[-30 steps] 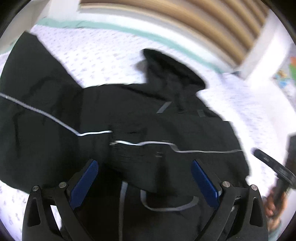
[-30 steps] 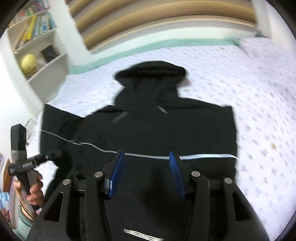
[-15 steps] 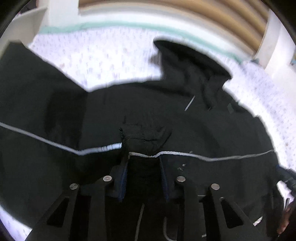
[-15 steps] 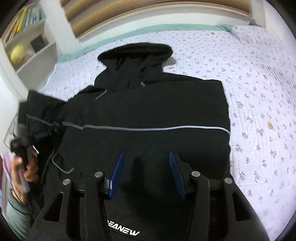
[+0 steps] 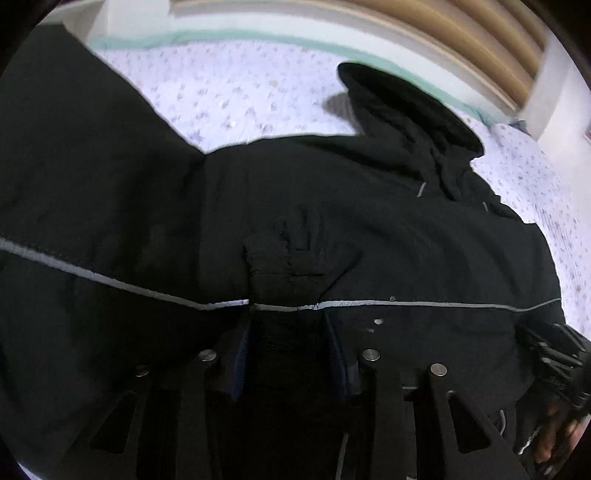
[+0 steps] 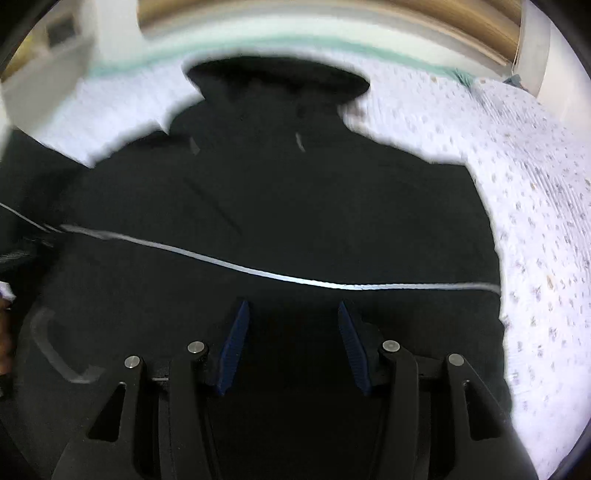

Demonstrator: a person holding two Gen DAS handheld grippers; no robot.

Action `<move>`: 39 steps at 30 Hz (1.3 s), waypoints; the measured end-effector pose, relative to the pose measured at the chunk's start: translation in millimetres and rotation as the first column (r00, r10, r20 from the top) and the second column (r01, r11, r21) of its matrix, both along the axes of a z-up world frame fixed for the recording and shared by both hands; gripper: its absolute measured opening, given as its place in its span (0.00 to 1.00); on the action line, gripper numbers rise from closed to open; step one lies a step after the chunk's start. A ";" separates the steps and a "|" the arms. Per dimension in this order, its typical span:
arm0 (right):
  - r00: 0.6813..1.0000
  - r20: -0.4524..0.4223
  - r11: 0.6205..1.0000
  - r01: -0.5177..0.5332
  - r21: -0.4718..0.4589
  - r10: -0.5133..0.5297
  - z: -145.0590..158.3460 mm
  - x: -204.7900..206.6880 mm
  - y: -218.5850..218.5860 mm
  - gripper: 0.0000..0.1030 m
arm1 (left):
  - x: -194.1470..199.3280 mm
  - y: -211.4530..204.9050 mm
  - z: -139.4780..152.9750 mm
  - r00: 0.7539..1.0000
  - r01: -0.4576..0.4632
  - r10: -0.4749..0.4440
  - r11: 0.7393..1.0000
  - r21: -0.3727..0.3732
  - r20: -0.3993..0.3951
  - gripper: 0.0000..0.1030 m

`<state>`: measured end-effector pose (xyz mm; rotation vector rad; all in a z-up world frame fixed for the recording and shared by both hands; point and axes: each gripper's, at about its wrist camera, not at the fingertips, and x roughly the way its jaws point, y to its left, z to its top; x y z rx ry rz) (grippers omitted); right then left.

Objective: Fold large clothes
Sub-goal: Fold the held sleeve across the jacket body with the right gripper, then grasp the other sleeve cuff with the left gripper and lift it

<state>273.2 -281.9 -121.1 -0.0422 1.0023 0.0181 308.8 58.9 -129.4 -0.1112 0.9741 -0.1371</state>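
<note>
A large black hooded jacket [image 5: 369,221] with a thin reflective stripe [image 5: 424,304] lies spread on a bed, hood [image 5: 402,99] at the far end. My left gripper [image 5: 290,332] is shut on a bunched fold of the jacket at the stripe, near its left side. The jacket also fills the right wrist view [image 6: 295,206], with its hood [image 6: 277,81] at the top. My right gripper [image 6: 291,328] is open, low over the jacket's lower body, nothing between its blue pads [image 6: 236,332].
The bed has a white floral sheet [image 6: 535,221] with a green edge [image 5: 221,35] at the far side. A wooden slatted headboard [image 5: 461,26] stands behind. The right gripper's handle and hand show at the right edge of the left wrist view [image 5: 554,369].
My left gripper closed on the jacket fold and stays shut on it. My right gripper moved lower and closer over the jacket, still open.
</note>
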 end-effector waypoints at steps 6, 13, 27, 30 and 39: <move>1.000 0.015 1.000 -0.005 0.012 0.005 1.4 -3.2 -5.0 0.53 | -16.0 12.9 26.9 0.996 -0.053 0.057 0.997 -0.059 0.073 0.45; 0.999 0.032 0.996 0.039 0.077 -0.042 18.3 -11.8 -9.0 0.54 | -54.6 6.3 97.7 0.972 -0.007 0.018 0.999 -0.046 0.234 0.63; 0.990 0.136 0.997 0.039 0.064 -0.047 36.3 9.4 23.2 0.70 | 6.7 -58.8 -4.2 0.988 0.125 -0.135 0.983 -0.136 -0.072 0.63; 0.998 0.041 0.997 0.049 0.052 -0.051 5.5 17.5 19.2 0.69 | 1.8 -66.4 -3.8 0.991 0.129 -0.132 0.988 -0.080 -0.036 0.63; 0.999 0.018 0.999 0.045 0.005 -0.045 3.4 15.3 26.4 0.72 | 0.7 -72.3 -3.2 0.990 0.138 -0.138 0.990 0.018 0.013 0.65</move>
